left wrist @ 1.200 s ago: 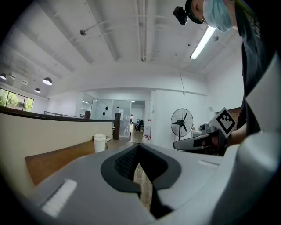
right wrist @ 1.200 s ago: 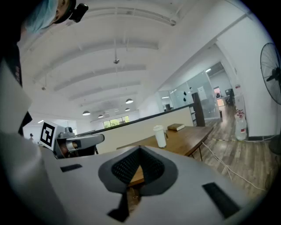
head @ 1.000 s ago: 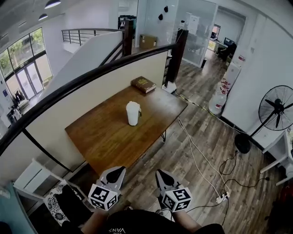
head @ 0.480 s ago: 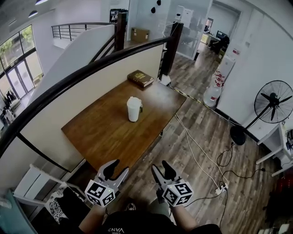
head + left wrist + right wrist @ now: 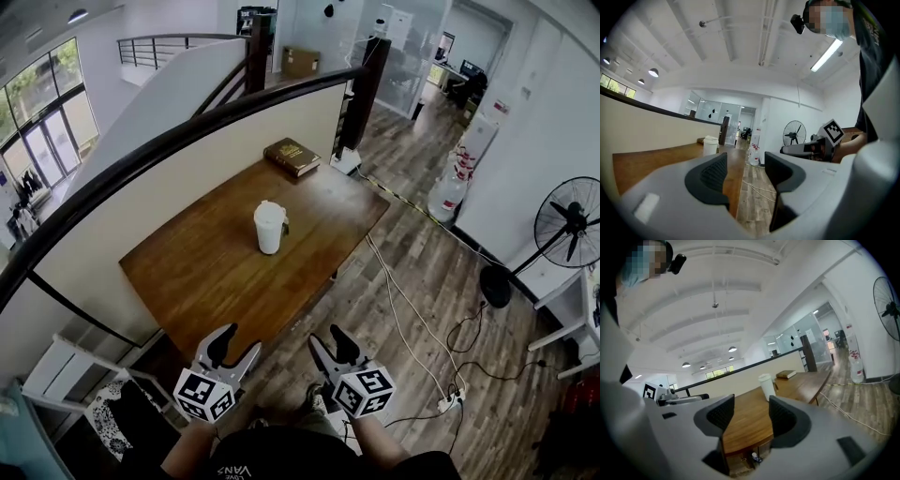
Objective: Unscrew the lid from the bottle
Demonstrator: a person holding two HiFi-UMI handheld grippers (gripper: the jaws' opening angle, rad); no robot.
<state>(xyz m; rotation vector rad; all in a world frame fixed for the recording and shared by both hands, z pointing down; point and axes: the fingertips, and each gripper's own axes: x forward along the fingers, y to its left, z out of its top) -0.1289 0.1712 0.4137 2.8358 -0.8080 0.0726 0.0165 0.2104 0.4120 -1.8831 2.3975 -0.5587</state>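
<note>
A white bottle with a white lid (image 5: pixel 269 228) stands upright in the middle of the brown wooden table (image 5: pixel 206 281). It also shows far off as the small white bottle (image 5: pixel 710 145) in the left gripper view and the bottle (image 5: pixel 765 386) in the right gripper view. Both grippers hang low in front of the person, short of the table's near edge and far from the bottle. The jaws of my left gripper (image 5: pixel 236 345) (image 5: pixel 745 171) are opening, with nothing between them. My right gripper (image 5: pixel 328 339) (image 5: pixel 751 416) is likewise opening and empty.
A brown book (image 5: pixel 292 157) lies at the table's far end. A cream half-wall with a dark rail (image 5: pixel 187 141) runs along the table's left. On the wood floor to the right are cables (image 5: pixel 403 328), a power strip (image 5: pixel 448 403), a water jug (image 5: pixel 448 199) and a standing fan (image 5: pixel 568 225).
Both grippers' jaws have gone from shut to apart. The bottle has not moved; the head view has shifted a little.
</note>
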